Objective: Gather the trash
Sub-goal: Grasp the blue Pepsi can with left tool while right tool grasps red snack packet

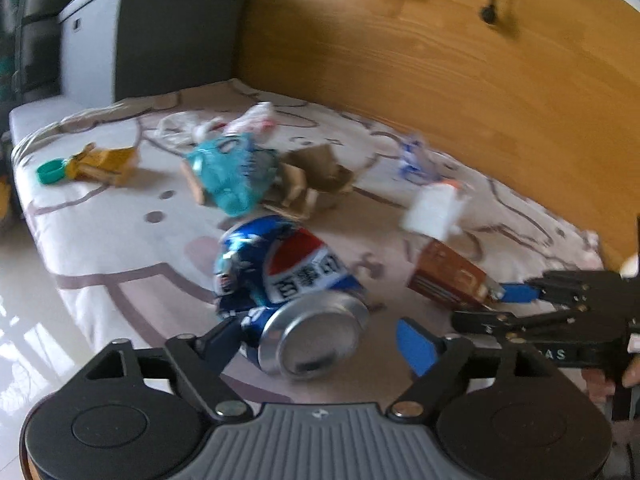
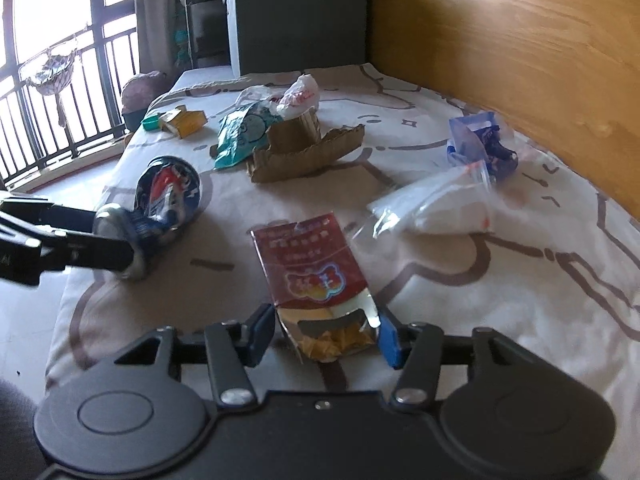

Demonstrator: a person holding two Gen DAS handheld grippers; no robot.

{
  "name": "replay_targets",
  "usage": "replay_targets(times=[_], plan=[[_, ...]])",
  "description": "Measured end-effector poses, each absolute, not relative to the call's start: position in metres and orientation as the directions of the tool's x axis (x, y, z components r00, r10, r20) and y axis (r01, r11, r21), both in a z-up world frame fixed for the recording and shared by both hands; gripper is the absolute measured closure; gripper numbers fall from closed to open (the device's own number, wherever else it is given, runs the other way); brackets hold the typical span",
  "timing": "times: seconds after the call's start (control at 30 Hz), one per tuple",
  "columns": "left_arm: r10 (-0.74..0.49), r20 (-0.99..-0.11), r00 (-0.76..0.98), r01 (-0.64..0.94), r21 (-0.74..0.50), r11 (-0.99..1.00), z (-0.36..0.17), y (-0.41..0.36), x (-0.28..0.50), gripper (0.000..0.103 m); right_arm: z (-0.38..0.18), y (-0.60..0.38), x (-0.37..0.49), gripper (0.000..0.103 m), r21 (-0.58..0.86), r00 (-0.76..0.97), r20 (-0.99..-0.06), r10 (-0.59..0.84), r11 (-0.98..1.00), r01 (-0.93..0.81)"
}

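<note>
A: What is the largest thing in view?
B: A bed (image 2: 460, 280) under a pale patterned sheet, set against a wooden wall (image 2: 520, 40), with a grey box (image 2: 296, 16) at its far end.

A: What trash lies on the sheet?
B: Torn cardboard (image 2: 308, 148) at centre, a teal bag (image 2: 236, 132) touching it, white plastic bags (image 2: 296, 92) behind, a clear zip bag (image 2: 432, 204) and a blue wrapper (image 2: 480, 144) toward the wall, a yellow carton (image 2: 184, 120) and a green cap (image 2: 151, 123) at the far left.

A: Where is the crushed cola can (image 1: 288, 280)?
B: On its side near the bed's edge, its silver base between the left gripper (image 1: 324, 340) fingers. The blue pad (image 1: 416, 344) stands clear of the can, so the fingers are spread.

A: And the right gripper (image 2: 326, 334)?
B: Its blue pads (image 2: 390, 338) flank the open end of the red snack box (image 2: 316, 276), which lies flat on the sheet; whether they press it cannot be told.
</note>
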State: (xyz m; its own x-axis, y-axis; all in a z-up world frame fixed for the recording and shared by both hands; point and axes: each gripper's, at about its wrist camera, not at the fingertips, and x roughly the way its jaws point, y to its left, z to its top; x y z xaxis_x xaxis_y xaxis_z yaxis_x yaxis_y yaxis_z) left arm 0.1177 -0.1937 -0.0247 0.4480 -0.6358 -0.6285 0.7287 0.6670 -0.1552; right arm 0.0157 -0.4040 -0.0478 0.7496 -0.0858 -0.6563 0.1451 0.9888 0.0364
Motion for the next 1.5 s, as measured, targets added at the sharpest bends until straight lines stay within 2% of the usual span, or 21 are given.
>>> replay_targets(times=[0.07,0.17,0.27,0.4,0.57,0.6,0.67,0.7,0.9,1.13,1.17,1.23,1.3,1.5], plan=[[-0.648,-0.619,0.444,0.747,-0.143,0.649,-0.022,-0.196,0.112,0.016,-0.046,-0.405,0.010,0.051,0.044,0.749,-0.657,-0.084,0.988,0.149],[-0.697,-0.607,0.380,0.776,-0.201,0.598,-0.017,-0.195,0.109,0.016,-0.046,-0.408,0.004,0.051,0.056,0.748,-0.659,-0.084,0.985,0.161],[-0.727,-0.622,0.292,0.805,-0.250,0.537,-0.016,-0.200,0.106,0.016,-0.046,-0.411,0.002,0.052,0.068,0.746,-0.660,-0.087,0.982,0.174],[-0.731,-0.638,0.240,0.836,-0.247,0.490,-0.014,-0.203,0.098,0.016,-0.046,-0.412,0.001,0.053,0.074,0.747,-0.659,-0.089,0.981,0.181],[-0.721,-0.634,0.278,0.864,-0.163,0.477,0.005,-0.200,0.101,0.016,-0.045,-0.412,0.001,0.053,0.077,0.741,-0.667,-0.079,0.982,0.173],[-0.713,-0.636,0.293,0.870,-0.131,0.475,0.010,-0.200,0.105,0.014,-0.045,-0.411,0.001,0.053,0.077,0.737,-0.672,-0.076,0.982,0.171],[-0.696,-0.641,0.324,0.882,-0.060,0.467,0.018,-0.203,0.114,0.002,-0.044,-0.411,0.001,0.052,0.082,0.731,-0.680,-0.062,0.984,0.160],[-0.690,-0.645,0.327,0.890,-0.034,0.454,0.022,-0.205,0.120,0.000,-0.043,-0.410,0.000,0.052,0.086,0.729,-0.682,-0.057,0.984,0.158],[-0.622,-0.751,0.222,0.965,0.080,0.248,0.028,-0.234,0.159,0.000,-0.041,-0.414,-0.004,0.050,0.113,0.726,-0.687,-0.029,0.983,0.147],[-0.493,-0.865,0.094,0.993,0.047,0.107,0.012,-0.261,0.188,0.000,-0.042,-0.419,-0.004,0.048,0.135,0.725,-0.689,-0.010,0.981,0.142],[-0.481,-0.873,0.081,0.994,0.038,0.099,0.009,-0.264,0.189,0.000,-0.042,-0.419,-0.003,0.046,0.134,0.722,-0.692,-0.008,0.981,0.140],[-0.457,-0.887,0.062,0.996,0.027,0.083,0.002,-0.269,0.191,0.000,-0.040,-0.419,-0.001,0.033,0.130,0.720,-0.694,-0.001,0.983,0.127],[-0.441,-0.896,0.055,0.997,0.028,0.068,-0.004,-0.275,0.193,0.000,-0.038,-0.418,0.001,0.015,0.120,0.722,-0.691,0.013,0.988,0.097],[-0.406,-0.913,0.034,0.998,0.011,0.059,-0.012,-0.290,0.199,0.000,-0.037,-0.420,0.019,0.011,0.063,0.703,-0.711,0.023,0.998,0.030]])
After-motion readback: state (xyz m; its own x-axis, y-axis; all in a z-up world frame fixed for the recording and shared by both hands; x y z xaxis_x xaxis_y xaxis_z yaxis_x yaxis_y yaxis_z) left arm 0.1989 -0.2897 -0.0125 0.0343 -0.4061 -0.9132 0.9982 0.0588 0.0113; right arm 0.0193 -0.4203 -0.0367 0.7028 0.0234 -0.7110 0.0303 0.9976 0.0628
